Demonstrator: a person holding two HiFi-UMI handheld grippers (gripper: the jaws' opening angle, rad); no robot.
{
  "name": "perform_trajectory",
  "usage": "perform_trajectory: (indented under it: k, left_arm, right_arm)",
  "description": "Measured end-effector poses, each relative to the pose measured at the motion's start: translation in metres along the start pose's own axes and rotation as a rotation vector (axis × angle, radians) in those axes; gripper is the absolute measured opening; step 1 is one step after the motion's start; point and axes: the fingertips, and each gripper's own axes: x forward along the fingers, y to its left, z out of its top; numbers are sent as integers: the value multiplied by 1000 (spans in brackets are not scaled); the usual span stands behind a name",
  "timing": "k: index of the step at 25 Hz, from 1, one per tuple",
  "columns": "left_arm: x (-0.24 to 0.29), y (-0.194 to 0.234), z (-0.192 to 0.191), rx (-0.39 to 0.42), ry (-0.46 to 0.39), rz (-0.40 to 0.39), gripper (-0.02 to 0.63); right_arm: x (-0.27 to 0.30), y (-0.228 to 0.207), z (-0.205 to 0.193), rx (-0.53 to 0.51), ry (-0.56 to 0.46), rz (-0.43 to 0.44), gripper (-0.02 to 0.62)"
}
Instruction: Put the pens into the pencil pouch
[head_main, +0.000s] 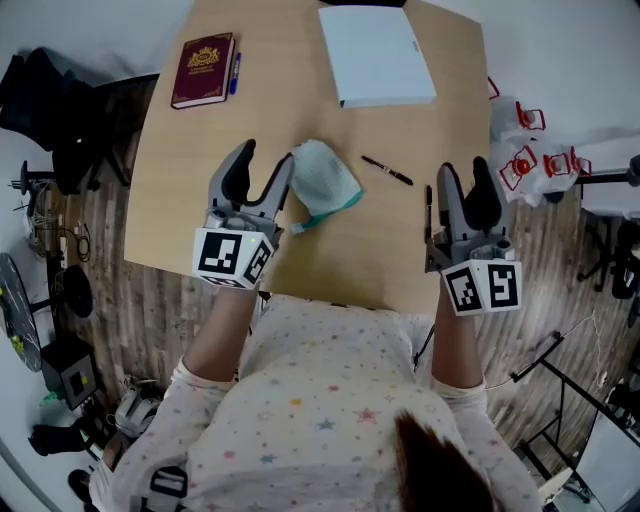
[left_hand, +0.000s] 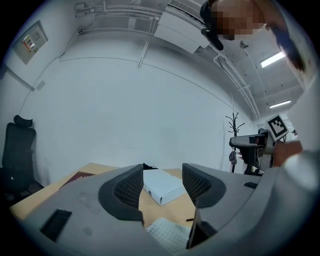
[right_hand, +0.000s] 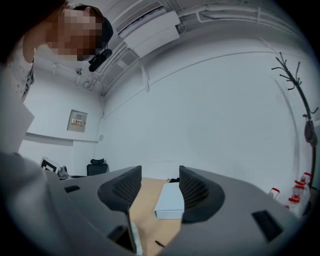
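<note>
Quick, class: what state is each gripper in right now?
Left gripper: open, holding nothing.
Right gripper: open, holding nothing.

The left tongs (left_hand: 162, 175) stand with their jaws apart and nothing between them. Through the gap, a white box (left_hand: 162, 189) lies on the wooden desk (left_hand: 173, 209). Nearer, at the bottom edge, part of a pale checked pencil pouch (left_hand: 167, 235) shows, and the dark end of a pen (left_hand: 190, 219) shows just beside the right jaw. A maroon book (left_hand: 77, 176) lies far off to the left. Behind the desk are a black office chair (left_hand: 17, 145), a white wall and a coat stand (left_hand: 234, 127).
</note>
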Motion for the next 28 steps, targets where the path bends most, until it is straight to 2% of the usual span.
perform_trajectory:
  k: [7,12,25,28]
  left_arm:
    - [-2,-18,-26,-4,48,-4,227]
    - [0,-30,-36,-19,47,11,225]
    - [4,-61,-96,-52,167,-77,219]
    - [2,-65,-108,-71,164,-96,206]
  right_arm:
    - [1,-8,-14,23,33,44,210]
    - [-2,-10,-34,37,66,72,206]
    - [-1,-26,-88,75,161,75,193]
    - [1,-31,-105,74,188,79,190]
